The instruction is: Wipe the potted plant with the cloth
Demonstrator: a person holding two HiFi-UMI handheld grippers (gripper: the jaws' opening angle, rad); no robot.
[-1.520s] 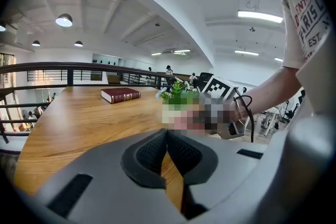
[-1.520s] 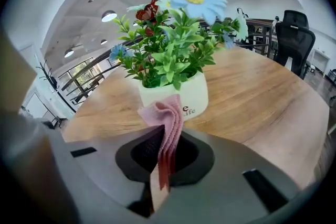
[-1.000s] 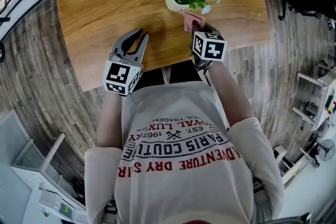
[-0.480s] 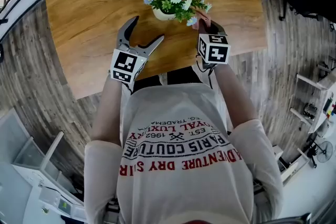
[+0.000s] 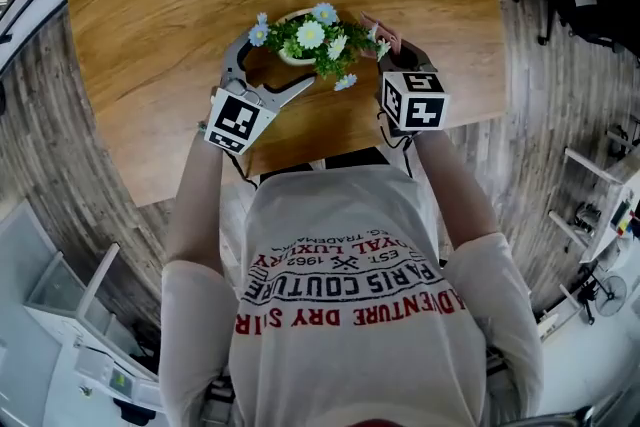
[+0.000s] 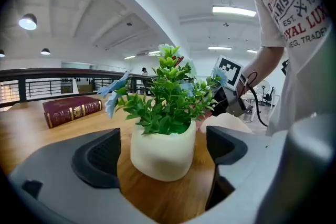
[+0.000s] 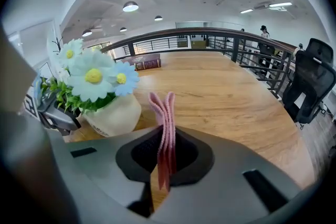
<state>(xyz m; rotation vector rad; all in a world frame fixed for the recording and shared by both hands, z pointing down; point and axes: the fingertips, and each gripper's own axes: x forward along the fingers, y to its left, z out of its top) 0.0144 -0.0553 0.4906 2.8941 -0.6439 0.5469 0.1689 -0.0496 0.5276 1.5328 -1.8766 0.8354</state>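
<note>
Had not yet begun wiping. Held the cloth [image 7: 167, 110] clamped in the right gripper [image 7: 166, 157], just beside the potted plant [image 6: 163, 149] on the table [image 5: 150, 35]. Had just been opening the left gripper [image 5: 270, 67], with its jaws wide apart either side of the pot, not touching it.

Head cam steeply down over bench [image 5: 150, 35]. Left hand-held gripper [image 5: 278, 62] cam close, 8 o'clock of potted plant [image 5: 312, 40]; right hand-held gripper [image 5: 388, 37] cam, 3 o'clock.

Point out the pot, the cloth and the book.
pot [image 6: 160, 155], left gripper view, front of its cream wall.
cloth [image 7: 165, 118], right gripper view, folded pink edge.
book [image 6: 73, 111], left gripper view, red spine.
</note>
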